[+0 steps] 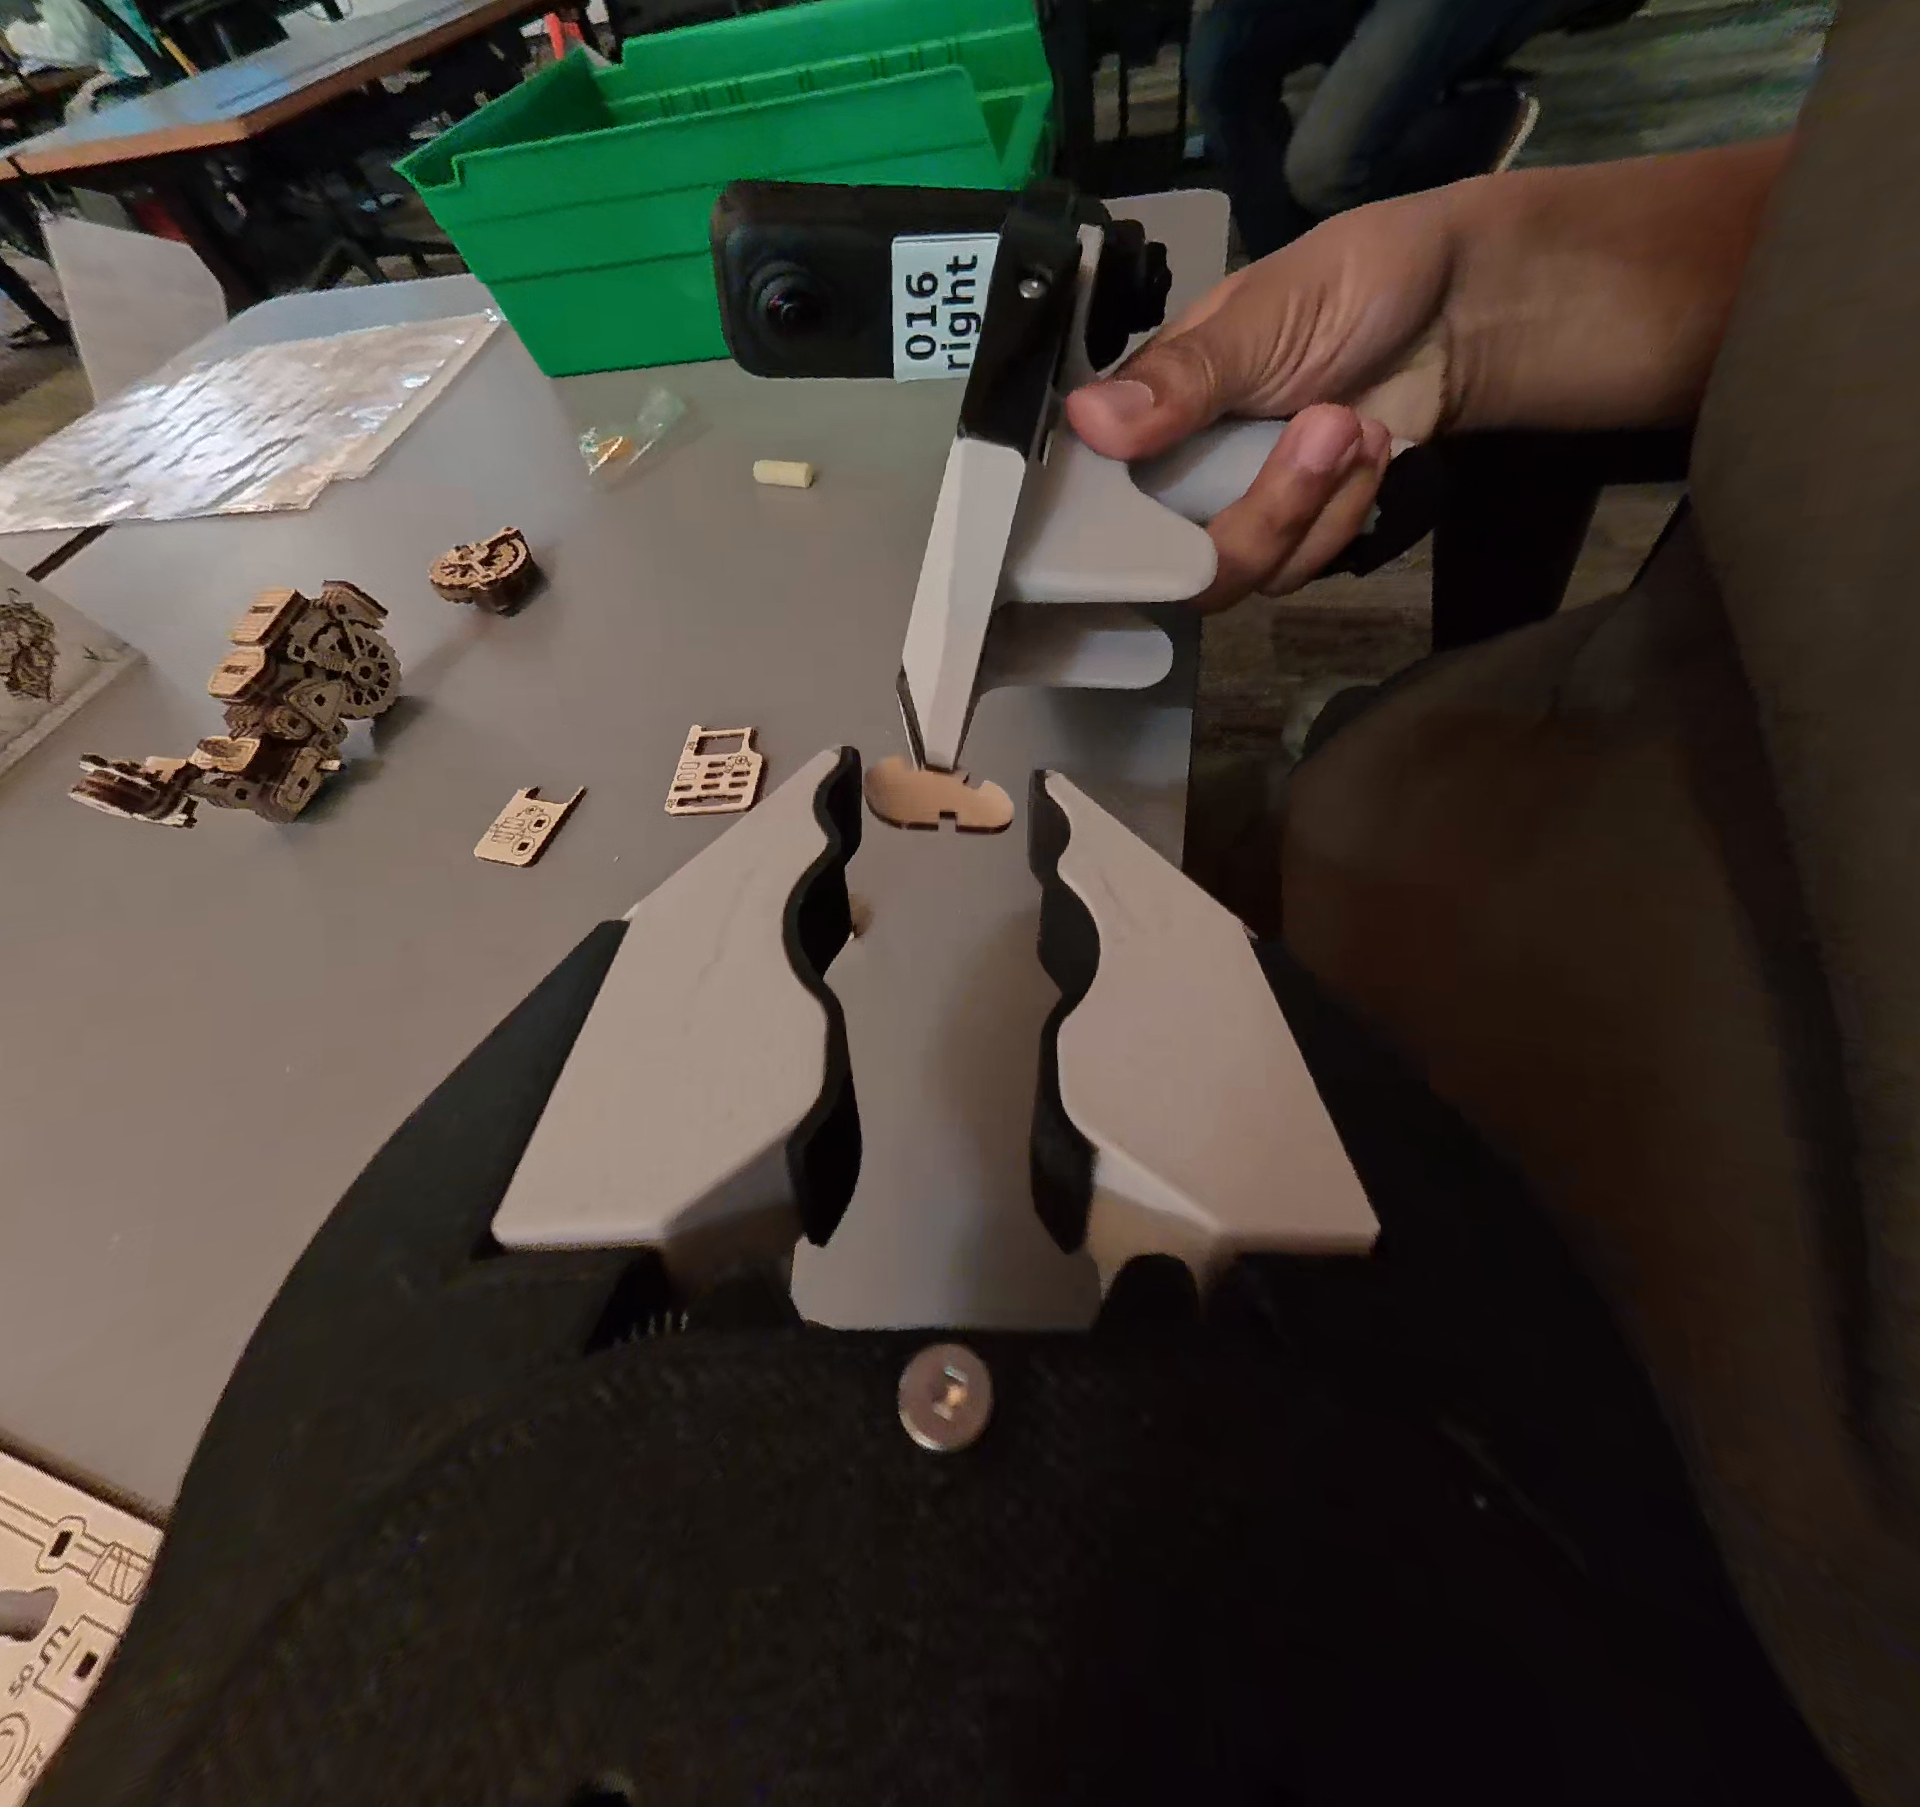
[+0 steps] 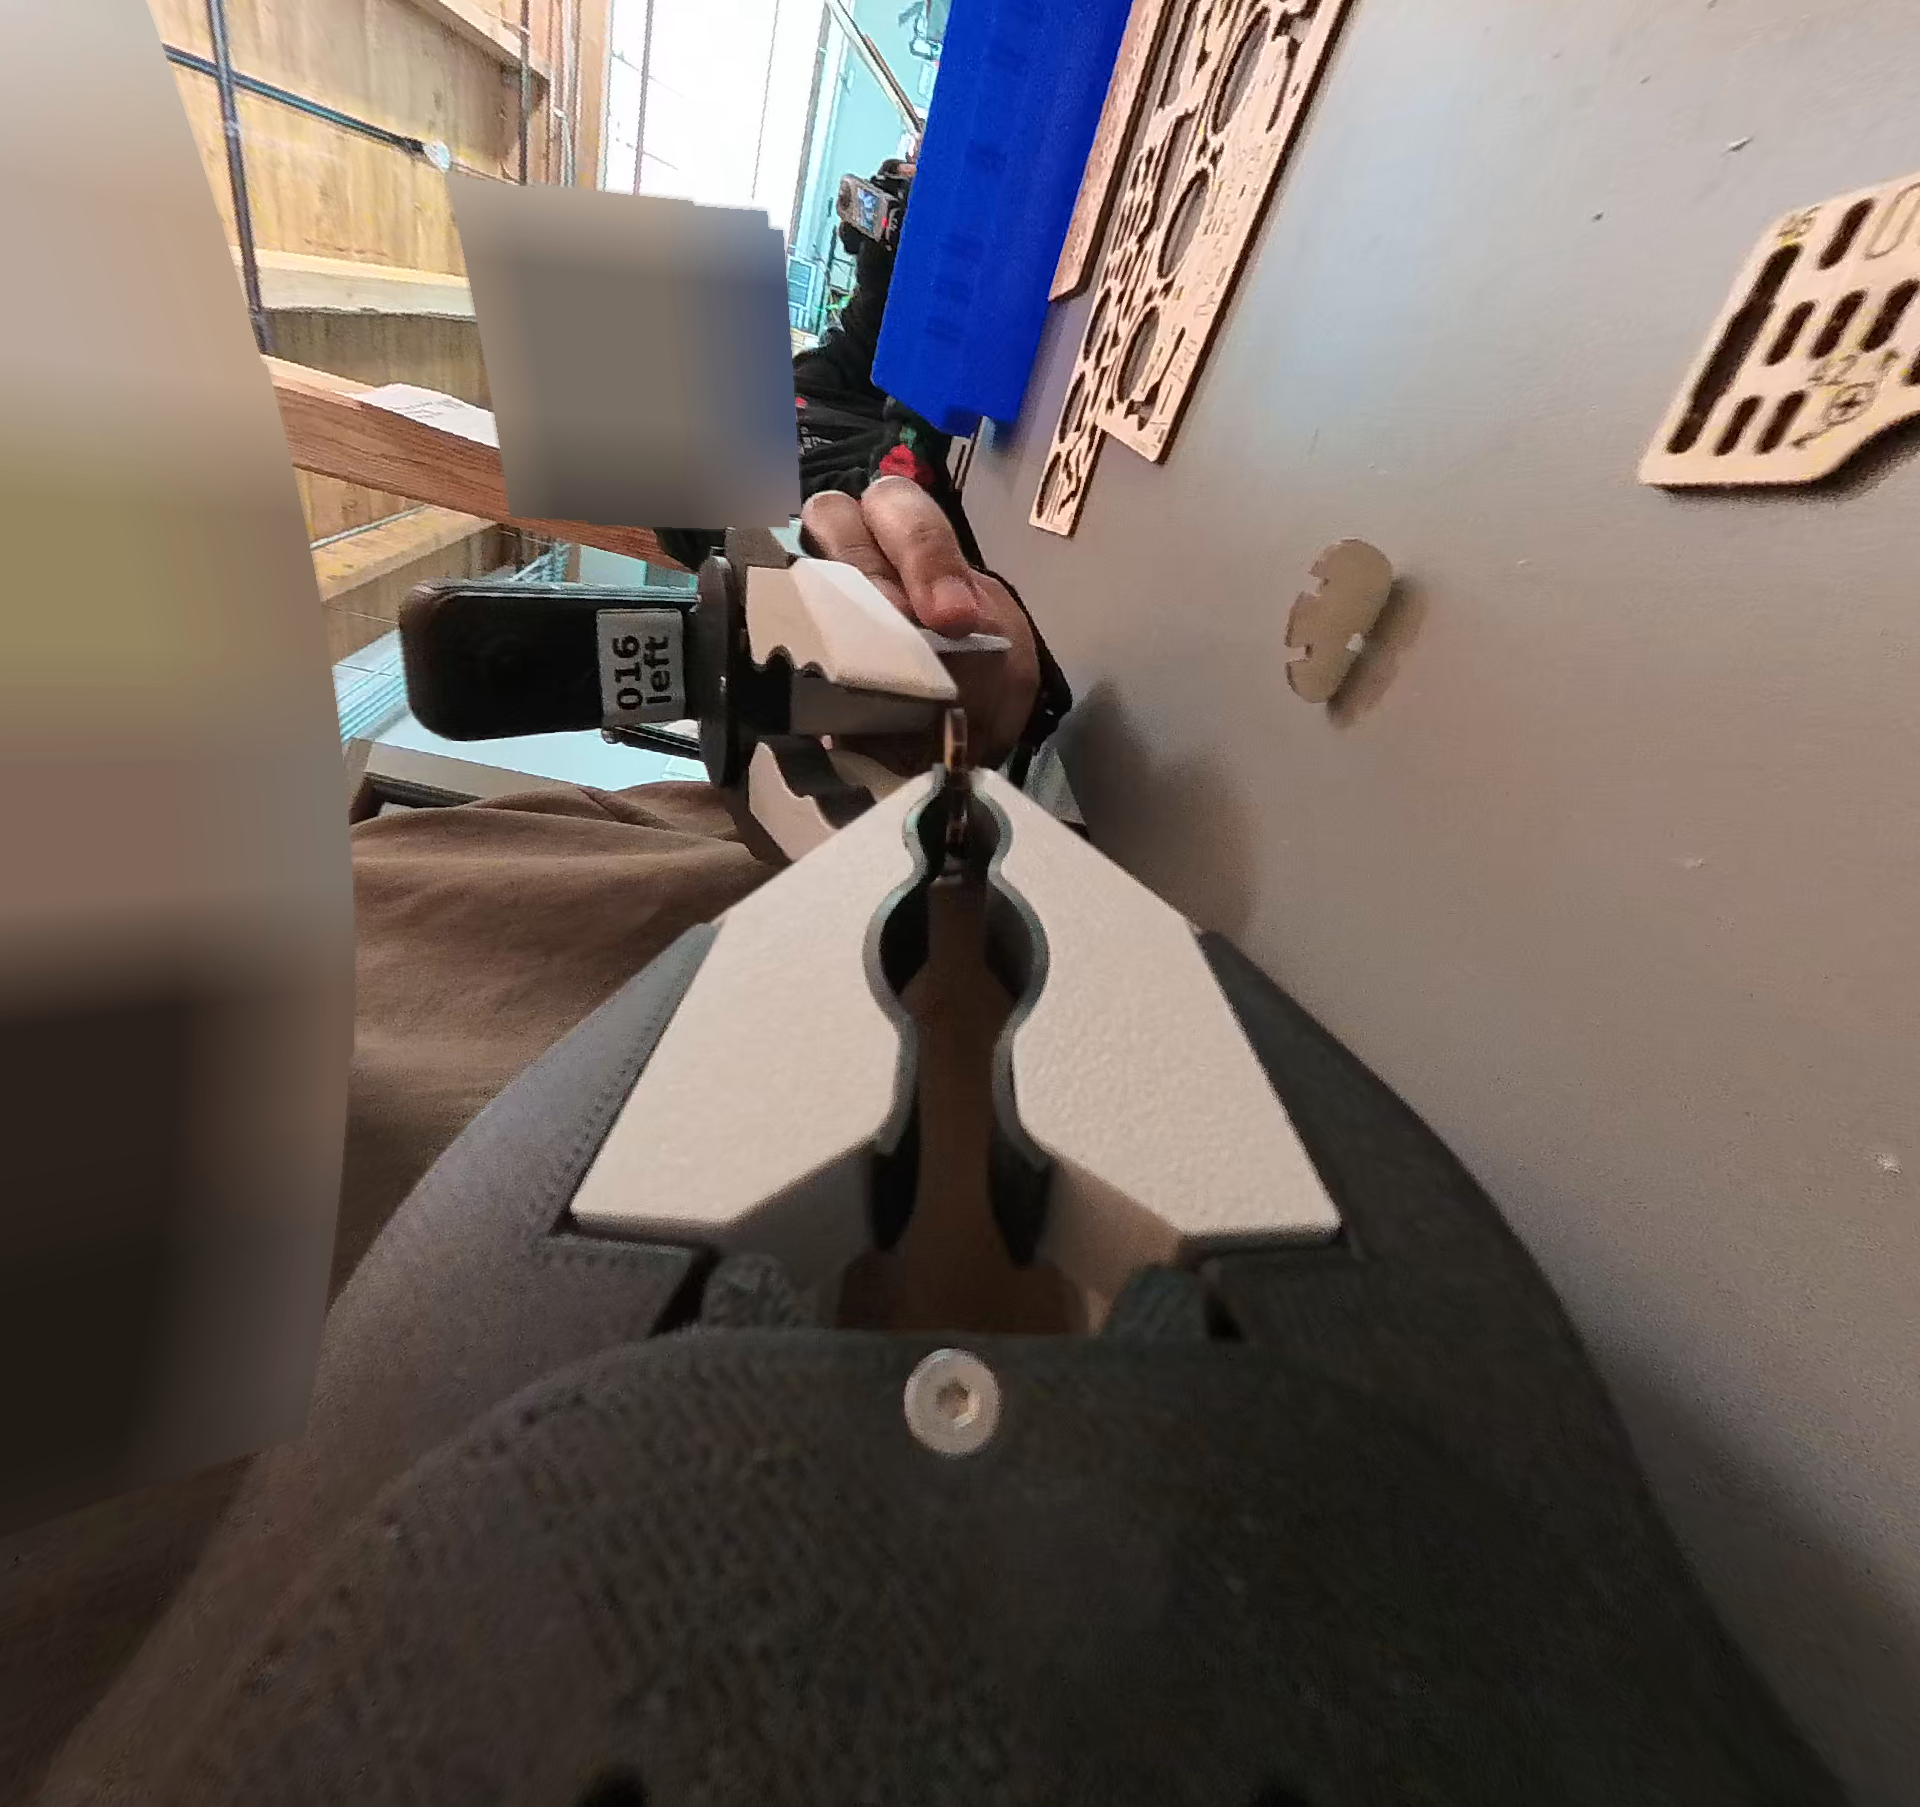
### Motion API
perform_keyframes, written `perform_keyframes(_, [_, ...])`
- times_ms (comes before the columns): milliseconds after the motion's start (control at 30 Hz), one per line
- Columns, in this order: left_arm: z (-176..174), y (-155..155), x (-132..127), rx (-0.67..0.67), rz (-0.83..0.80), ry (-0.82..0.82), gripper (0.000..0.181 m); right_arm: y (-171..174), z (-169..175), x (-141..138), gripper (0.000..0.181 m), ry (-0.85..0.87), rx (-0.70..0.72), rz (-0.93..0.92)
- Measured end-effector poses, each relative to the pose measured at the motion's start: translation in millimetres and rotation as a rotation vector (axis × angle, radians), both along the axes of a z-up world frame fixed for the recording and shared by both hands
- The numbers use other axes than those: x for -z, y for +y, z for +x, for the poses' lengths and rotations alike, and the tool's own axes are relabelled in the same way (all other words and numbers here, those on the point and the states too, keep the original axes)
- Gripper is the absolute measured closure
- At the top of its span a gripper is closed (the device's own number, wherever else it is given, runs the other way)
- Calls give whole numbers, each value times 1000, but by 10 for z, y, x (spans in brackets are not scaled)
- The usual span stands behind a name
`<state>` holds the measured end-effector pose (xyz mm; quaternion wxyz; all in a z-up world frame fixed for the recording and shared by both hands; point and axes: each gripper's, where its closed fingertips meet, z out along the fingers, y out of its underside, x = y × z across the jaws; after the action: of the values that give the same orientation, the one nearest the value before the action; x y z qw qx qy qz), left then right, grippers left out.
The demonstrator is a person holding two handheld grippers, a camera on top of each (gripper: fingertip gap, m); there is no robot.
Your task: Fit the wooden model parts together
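Note:
A flat oval wooden piece [image 1: 940,807] lies on the grey table [image 1: 416,978], just beyond my open, empty left gripper [image 1: 945,786]. My right gripper [image 1: 930,749] points down from the right, its tips just above the oval piece. In the right wrist view my right gripper [image 2: 954,801] is shut on a small thin part [image 2: 954,765] seen edge-on. There the oval piece [image 2: 1340,630] lies on the table, apart from the tips. A partly built wooden model [image 1: 291,708] stands at the left.
A small gear assembly [image 1: 483,568] and two flat cut-out pieces [image 1: 530,827] [image 1: 712,770] lie on the table. A green bin [image 1: 727,199] and a foil sheet [image 1: 239,427] are at the back. Punched wooden sheets [image 2: 1174,199], a blue bin [image 2: 997,157] and a slotted piece [image 2: 1808,355] show too. My two grippers' fingertips are within a few centimetres of each other. The oval piece [image 2: 1340,630] is about 7 cm from both grippers' fingertips.

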<state>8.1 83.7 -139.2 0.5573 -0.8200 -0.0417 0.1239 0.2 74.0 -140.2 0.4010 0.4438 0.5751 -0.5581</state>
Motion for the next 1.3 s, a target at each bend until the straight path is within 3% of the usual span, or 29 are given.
perform_keyframes(233, [9, 1, 3, 5, 0, -7, 161, 4, -7, -1, 181, -4, -2, -11])
perform_keyframes(533, [-27, -1, 106, -11, -44, -15, 142, 15, -8, 2, 181, -11, -7, -19])
perform_keyframes(1000, [-52, -2, 126, -27, -57, -9, 153, 6, -10, -43, 179, 11, -1, -37])
perform_keyframes(1300, [-71, 9, 39, -42, 27, -124, 154, 31, -38, -178, 175, 79, 21, -85])
